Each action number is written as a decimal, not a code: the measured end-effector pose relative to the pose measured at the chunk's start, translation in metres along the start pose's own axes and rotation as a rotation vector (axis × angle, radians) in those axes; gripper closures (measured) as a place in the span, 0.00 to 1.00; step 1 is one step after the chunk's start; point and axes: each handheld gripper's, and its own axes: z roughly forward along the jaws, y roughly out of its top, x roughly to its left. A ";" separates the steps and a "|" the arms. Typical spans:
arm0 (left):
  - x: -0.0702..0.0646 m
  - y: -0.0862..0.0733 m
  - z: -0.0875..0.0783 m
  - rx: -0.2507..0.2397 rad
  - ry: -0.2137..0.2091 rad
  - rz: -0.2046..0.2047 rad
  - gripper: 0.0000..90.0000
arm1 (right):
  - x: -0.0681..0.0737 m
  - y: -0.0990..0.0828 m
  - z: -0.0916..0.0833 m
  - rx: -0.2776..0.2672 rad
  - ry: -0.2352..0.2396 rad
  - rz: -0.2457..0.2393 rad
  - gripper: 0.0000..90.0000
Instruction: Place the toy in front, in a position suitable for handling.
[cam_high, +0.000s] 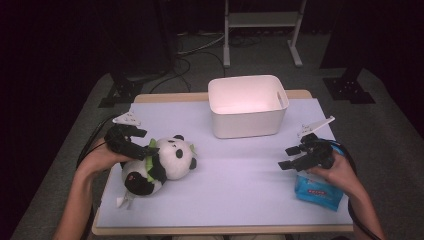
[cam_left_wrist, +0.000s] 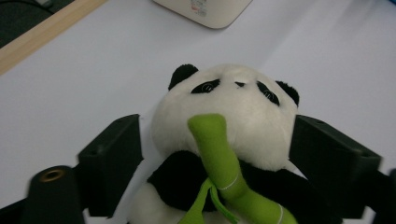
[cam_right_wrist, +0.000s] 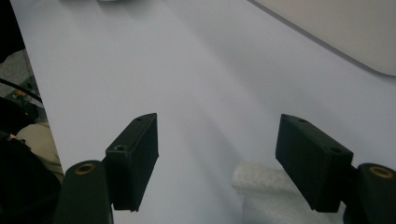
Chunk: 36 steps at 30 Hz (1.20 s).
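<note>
Panda (cam_high: 167, 162) plush: soft, light, squashy, not fragile, fur grippy enough; likely best taken across the body or neck, not by the green bamboo (cam_left_wrist: 224, 163) sewn on front. Lying on its side at left of worktop (cam_high: 240, 190), head toward bin (cam_high: 247, 105). Left gripper (cam_high: 142, 150) straddling the panda, jaws apart either side of the body, right jaw close against the fur, no firm squeeze visible. Right gripper (cam_high: 287, 157) wide apart, nothing held, well away near a blue pack (cam_high: 317, 192).

Black-and-white panda (cam_high: 165, 162) (green bamboo (cam_left_wrist: 224, 163)); white bin (cam_high: 247, 105); blue packet (cam_high: 318, 192); lavender table (cam_high: 235, 185).
</note>
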 end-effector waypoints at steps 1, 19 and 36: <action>0.000 -0.001 0.000 0.000 -0.001 0.002 0.21 | 0.000 0.000 0.000 0.001 0.000 -0.001 0.32; 0.004 -0.008 0.008 0.025 -0.028 -0.002 0.48 | 0.001 0.000 0.001 0.005 0.003 -0.006 0.32; 0.001 -0.005 0.011 0.057 -0.084 0.010 0.82 | 0.001 0.000 0.001 0.007 0.004 -0.006 0.32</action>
